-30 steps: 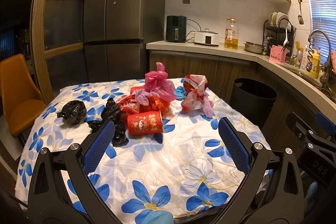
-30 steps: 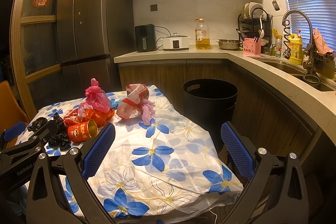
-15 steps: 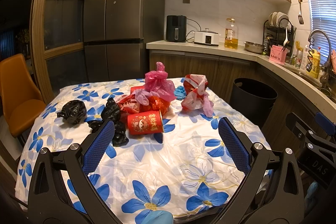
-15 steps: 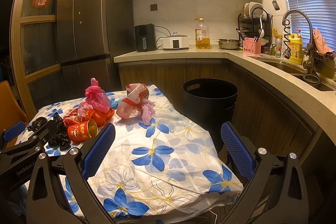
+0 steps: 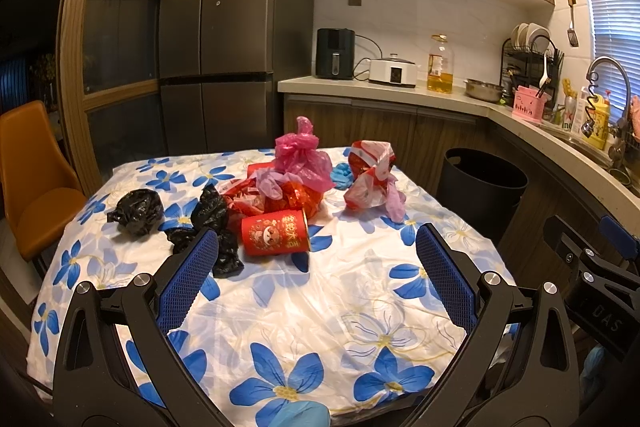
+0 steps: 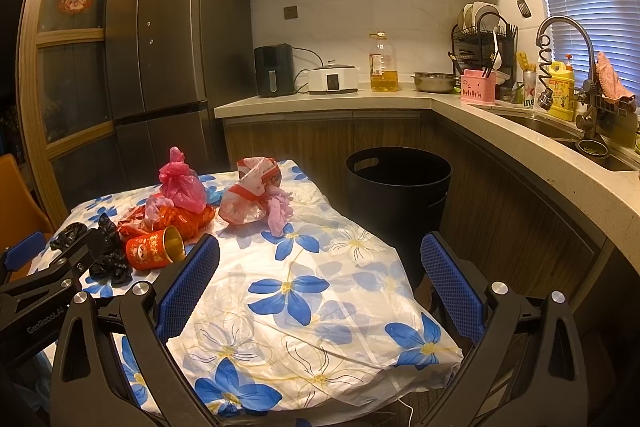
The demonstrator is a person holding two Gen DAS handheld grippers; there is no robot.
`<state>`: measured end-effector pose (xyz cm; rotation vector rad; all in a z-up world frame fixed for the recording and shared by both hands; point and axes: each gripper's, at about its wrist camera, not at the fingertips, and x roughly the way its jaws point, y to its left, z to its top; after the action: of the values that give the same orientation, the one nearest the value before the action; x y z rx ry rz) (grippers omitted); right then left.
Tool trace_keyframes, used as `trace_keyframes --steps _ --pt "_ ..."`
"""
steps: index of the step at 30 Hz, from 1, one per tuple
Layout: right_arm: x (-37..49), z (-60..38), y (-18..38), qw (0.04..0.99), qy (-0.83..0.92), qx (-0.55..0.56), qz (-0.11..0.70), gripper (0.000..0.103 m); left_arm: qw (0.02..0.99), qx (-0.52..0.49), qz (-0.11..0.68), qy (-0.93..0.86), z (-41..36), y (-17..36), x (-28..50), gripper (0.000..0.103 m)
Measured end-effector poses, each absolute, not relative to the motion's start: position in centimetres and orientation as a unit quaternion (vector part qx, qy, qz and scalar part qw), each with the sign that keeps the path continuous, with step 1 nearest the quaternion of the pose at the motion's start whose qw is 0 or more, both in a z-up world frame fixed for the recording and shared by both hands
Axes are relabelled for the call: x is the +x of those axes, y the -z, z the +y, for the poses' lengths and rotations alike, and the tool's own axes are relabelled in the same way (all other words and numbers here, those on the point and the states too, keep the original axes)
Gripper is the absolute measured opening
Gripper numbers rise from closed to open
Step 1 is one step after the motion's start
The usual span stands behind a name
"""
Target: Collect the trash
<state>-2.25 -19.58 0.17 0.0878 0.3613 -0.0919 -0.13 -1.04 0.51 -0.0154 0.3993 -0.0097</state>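
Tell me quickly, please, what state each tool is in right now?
Left tool: open, holding nothing.
Right tool: open, holding nothing.

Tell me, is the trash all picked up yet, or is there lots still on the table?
Nothing looks collected yet. The left gripper and right gripper are both open and empty. Still lying on the flowered tablecloth: the red cup on its side, black bags, the pink bag on red wrappers, and the red-and-white bag. The black bin waits beside the table.
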Motion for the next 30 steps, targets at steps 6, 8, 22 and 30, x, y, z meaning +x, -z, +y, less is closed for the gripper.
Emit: trace_keyframes --steps 6,8,22,30 --pt "-2.3 -19.9 0.0 0.981 0.046 0.046 0.180 0.098 0.980 -0.010 0.198 0.005 -1.2 -0.4 -0.1 0.097" --pt "-2.2 -20.0 0.2 0.981 0.046 0.047 0.181 0.098 0.980 -0.012 0.196 0.005 -1.2 -0.4 -0.1 0.097" --pt "1.1 -19.7 2.3 0.976 0.018 0.050 0.209 0.098 0.973 -0.042 0.221 -0.044 1.8 2.1 2.0 0.097" --pt "5.0 -18.1 4.6 0.969 -0.031 0.056 0.239 0.098 0.963 -0.068 0.239 -0.105 5.8 4.8 4.5 0.097"
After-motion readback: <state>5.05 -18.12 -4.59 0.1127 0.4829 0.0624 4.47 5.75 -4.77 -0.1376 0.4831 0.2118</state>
